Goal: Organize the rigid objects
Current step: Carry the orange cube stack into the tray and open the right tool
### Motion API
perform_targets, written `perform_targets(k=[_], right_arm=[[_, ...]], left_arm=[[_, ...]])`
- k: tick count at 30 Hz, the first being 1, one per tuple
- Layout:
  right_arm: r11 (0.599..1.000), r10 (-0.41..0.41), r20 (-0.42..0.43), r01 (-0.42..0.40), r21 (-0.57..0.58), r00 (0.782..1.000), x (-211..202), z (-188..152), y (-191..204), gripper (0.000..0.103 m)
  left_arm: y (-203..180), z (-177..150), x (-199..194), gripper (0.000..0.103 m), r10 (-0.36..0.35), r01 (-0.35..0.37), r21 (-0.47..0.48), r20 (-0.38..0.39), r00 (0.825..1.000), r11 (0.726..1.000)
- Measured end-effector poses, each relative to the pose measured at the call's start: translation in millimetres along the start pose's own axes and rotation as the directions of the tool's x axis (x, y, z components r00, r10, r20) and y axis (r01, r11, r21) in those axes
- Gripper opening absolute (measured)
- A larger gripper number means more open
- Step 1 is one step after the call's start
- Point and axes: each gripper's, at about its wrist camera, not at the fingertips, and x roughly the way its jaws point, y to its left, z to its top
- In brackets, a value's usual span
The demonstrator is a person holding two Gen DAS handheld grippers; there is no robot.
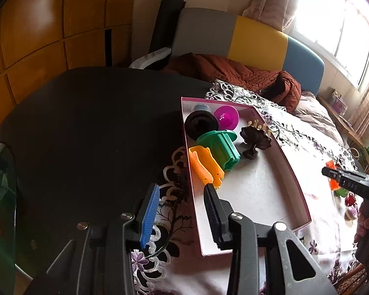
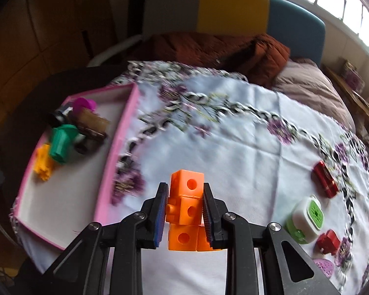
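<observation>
My right gripper [image 2: 184,186] is shut on a stack of orange linking cubes [image 2: 187,182] and holds it above the flowered cloth [image 2: 233,135]. In the left wrist view that gripper [image 1: 328,172] comes in from the right edge with the orange cubes [image 1: 330,165]. My left gripper [image 1: 182,188] is open, and its fingers straddle the left wall of the pink box [image 1: 188,172] without pressing on it. In the box lie a green spool [image 1: 221,147], an orange piece [image 1: 204,167], a black cylinder [image 1: 200,123], a magenta cup [image 1: 226,116] and a dark carved figure [image 1: 255,139].
On the cloth at the right lie a red case [image 2: 324,179], a green and white box [image 2: 305,218], a small red piece [image 2: 329,242] and a purple piece [image 2: 323,266]. The bare black table [image 1: 86,123] spreads left of the box. A sofa with an orange blanket [image 1: 233,71] stands behind.
</observation>
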Motion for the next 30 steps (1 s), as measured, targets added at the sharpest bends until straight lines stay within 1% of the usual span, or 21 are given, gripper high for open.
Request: perform_targets(k=[4,7,10,14,18,24,26,30], right_arm=[[0.996,0.076,0.034,-0.074,-0.049,0.997,-12,12,34,0.027],[0.988,0.122,0.04,-0.118,-0.095,0.992,-13,19,60,0.027],[0.98,0.159,0.027,-0.155,-0.124,0.987,-11,21,80,0.027],[0.972,0.174,-0.005,-0.172,-0.159,0.985,2,21,101,0.027],[0.967,0.166,-0.046,-0.171,-0.188,0.985,20,22,117,0.027],[0.968,0.117,-0.122,-0.141,-0.208,0.986,60,28,131,0.027],[0.971,0.085,-0.138,-0.113,-0.212,0.987,75,31,133,0.027],[0.976,0.069,-0.149,-0.098,-0.196,0.986,89,34,131,0.028]], left_arm=[[0,1,-1,0.037,0.001,-0.001,0.002,0.006,1.0,1.0],[0,1,-1,0.037,-0.001,0.001,0.002,0.005,1.0,1.0],[0,1,0,0.037,-0.002,0.002,0.003,0.004,1.0,1.0],[0,1,0,0.037,0.001,-0.001,0.006,0.004,1.0,1.0],[0,0,1,0.037,0.002,-0.002,0.006,0.002,1.0,1.0],[-1,-2,5,0.037,0.002,-0.001,0.011,-0.01,1.0,1.0],[-2,-3,6,0.037,0.002,-0.002,0.016,-0.013,1.0,1.0],[-2,-4,8,0.037,0.002,-0.002,0.018,-0.02,1.0,1.0]])
